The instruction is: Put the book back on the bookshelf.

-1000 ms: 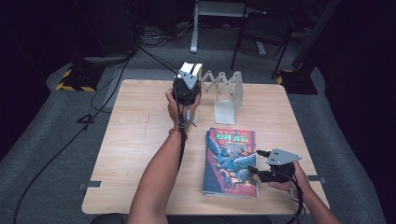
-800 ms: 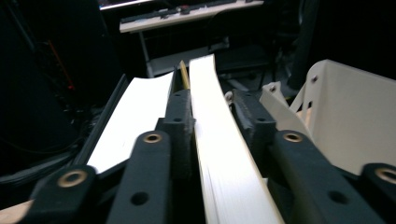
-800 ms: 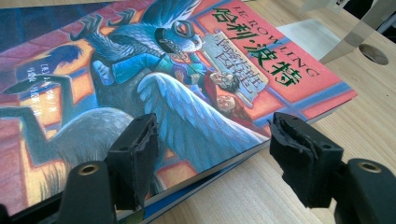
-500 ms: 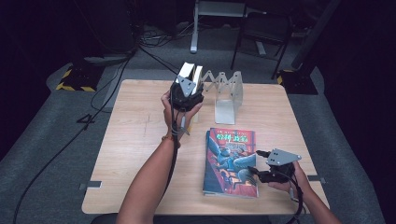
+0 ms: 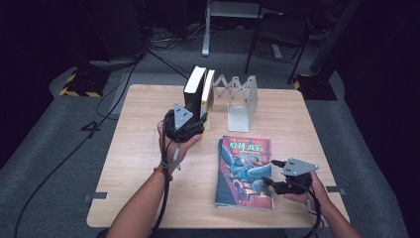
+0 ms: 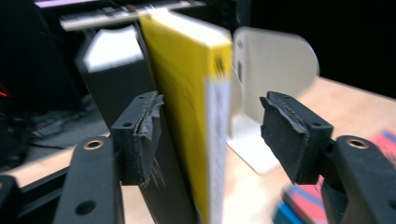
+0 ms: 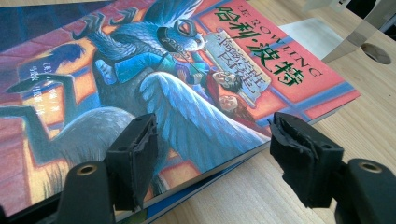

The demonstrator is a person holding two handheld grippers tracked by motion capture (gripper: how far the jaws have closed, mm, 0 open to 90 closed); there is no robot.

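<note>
A: What is seen of the surface and the room?

B: A pale wooden desk (image 5: 143, 148) is set on grey carpet (image 5: 54, 163), with black cables (image 5: 119, 84) trailed across it; the far room is dark, and chair legs can be made out there, though dimly.

A: And on the desk?

B: Two upright books, a black-covered one (image 5: 193, 91) and a yellow-covered one (image 5: 208, 96), are stood side by side against a folding white metal bookend rack (image 5: 241, 101) near the far edge. A colourful illustrated paperback (image 5: 245, 171) is laid flat near the front right.

A: How are the fingers held?

B: The left gripper (image 6: 210, 135) is held spread, with the yellow-covered book's edge between its fingers; contact cannot be judged through the blur. The right gripper (image 7: 212, 156) is also spread, astride the paperback's near edge.
</note>
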